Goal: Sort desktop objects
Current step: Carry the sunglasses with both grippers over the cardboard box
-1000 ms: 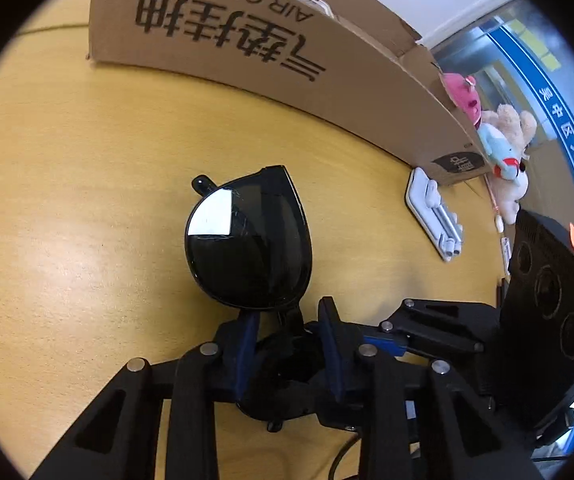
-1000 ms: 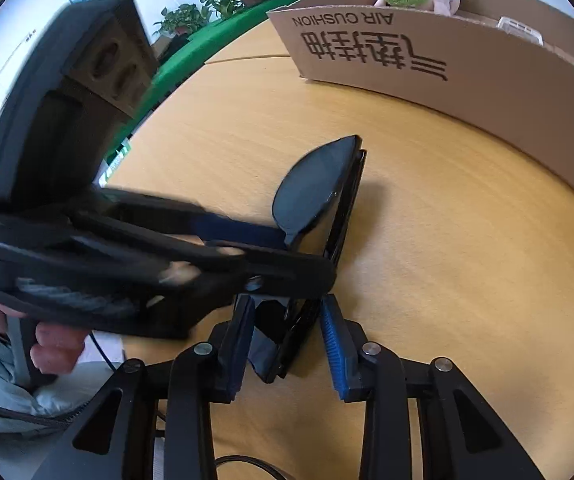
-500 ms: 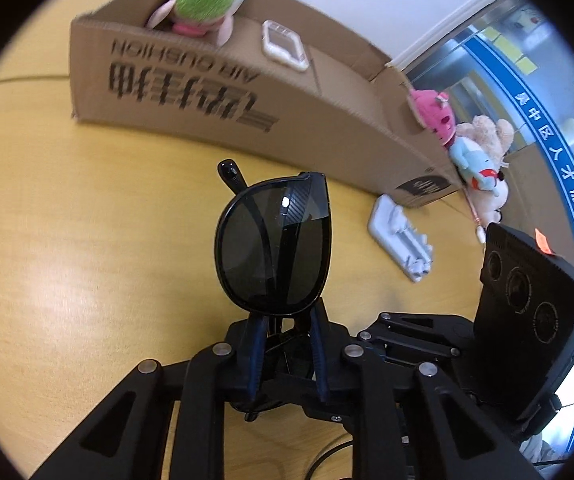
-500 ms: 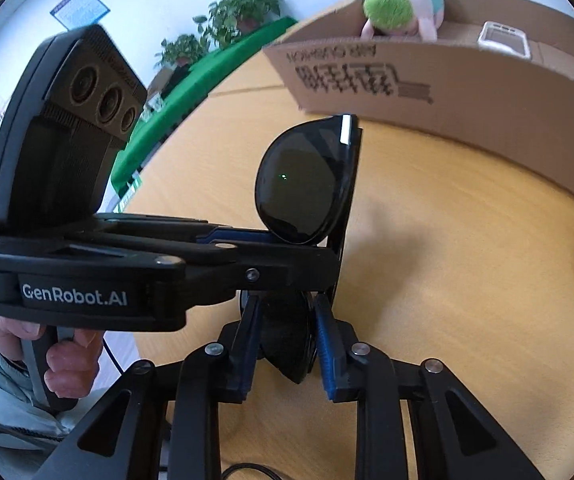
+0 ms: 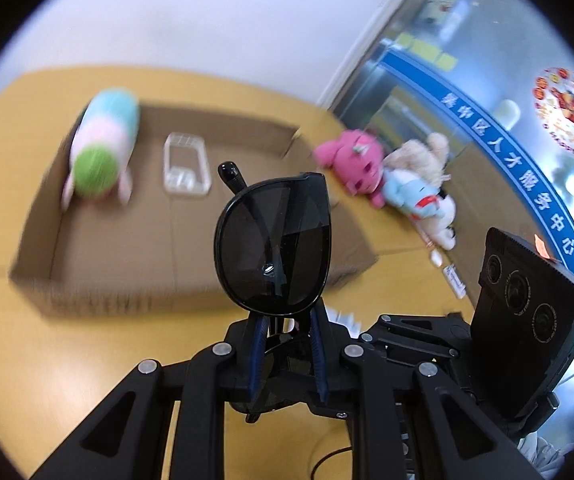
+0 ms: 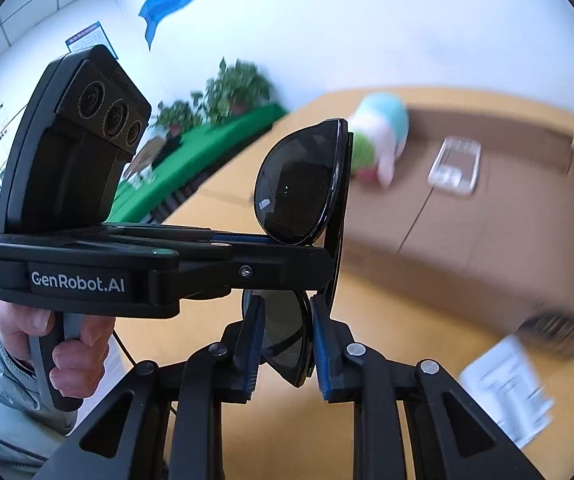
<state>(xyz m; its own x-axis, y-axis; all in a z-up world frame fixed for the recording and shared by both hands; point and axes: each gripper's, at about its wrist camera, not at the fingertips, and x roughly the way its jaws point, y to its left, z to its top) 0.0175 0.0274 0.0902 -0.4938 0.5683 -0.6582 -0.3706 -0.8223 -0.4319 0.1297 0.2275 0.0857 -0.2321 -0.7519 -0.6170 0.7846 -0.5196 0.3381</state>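
A pair of black sunglasses point(image 5: 275, 240) hangs in the air above the wooden table point(image 5: 47, 360), held by both grippers. My left gripper point(image 5: 287, 332) is shut on the frame just below the upper lens, which stands upright in front of the open cardboard box point(image 5: 127, 248). In the right wrist view the left gripper point(image 6: 311, 248) reaches in from the left to the sunglasses point(image 6: 299, 184). My right gripper point(image 6: 286, 344) has the lower lens between its blue pads, which press on it as the jaws close.
In the box lie a green, pink and blue plush toy point(image 5: 103, 148) and a clear phone case point(image 5: 186, 168). More plush toys point(image 5: 367, 168) lie beyond the box's right end. White paper point(image 6: 507, 384) lies near the box. A person's hand point(image 6: 67, 344) grips the left gripper's handle.
Both grippers have risen from the table with the sunglasses between them. Their jaws have narrowed onto the sunglasses. The views now look down into the open box.
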